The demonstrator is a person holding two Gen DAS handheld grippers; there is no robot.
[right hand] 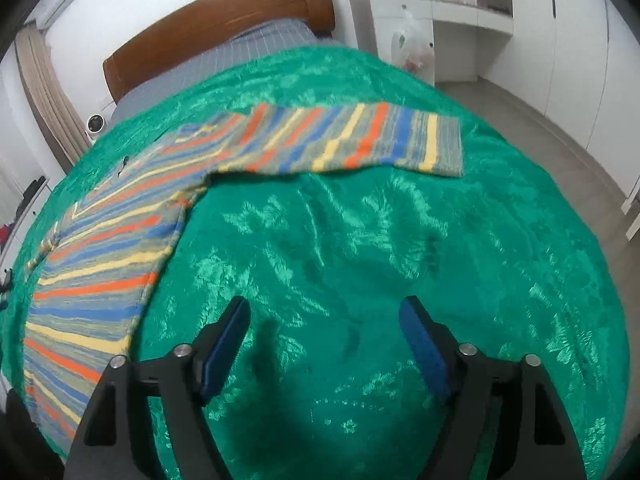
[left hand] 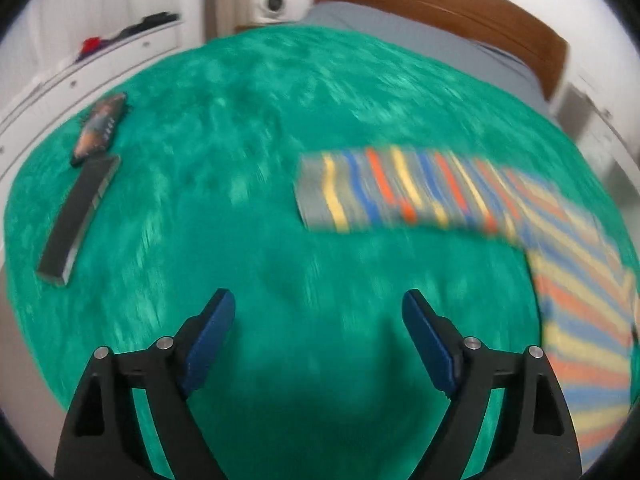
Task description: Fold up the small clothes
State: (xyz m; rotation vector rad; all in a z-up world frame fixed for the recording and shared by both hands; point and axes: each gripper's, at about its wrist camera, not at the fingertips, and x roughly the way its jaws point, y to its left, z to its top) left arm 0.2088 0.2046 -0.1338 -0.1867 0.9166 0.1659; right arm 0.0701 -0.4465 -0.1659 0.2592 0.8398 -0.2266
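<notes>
Setting: a bed (right hand: 256, 40) with a brown headboard, covered by a shiny green blanket (right hand: 360, 240) that serves as the folding surface.
Garment: a striped sweater (right hand: 120, 248) in grey, orange, blue and yellow lies flat on the blanket, one sleeve (right hand: 360, 140) stretched straight out sideways, probably so it can be folded in over the body.
Left gripper (left hand: 318, 312): wide open and holding nothing, over bare blanket, the sweater off to its right.
Right gripper (right hand: 324, 320): also open and empty, over bare blanket beside the sweater's side edge.
Other things: a dark flat bar (left hand: 78, 220) and a small patterned object (left hand: 100, 128) lie at the blanket's far left, well apart from the sweater.
Stage: judged early; no fold is visible yet.
</notes>
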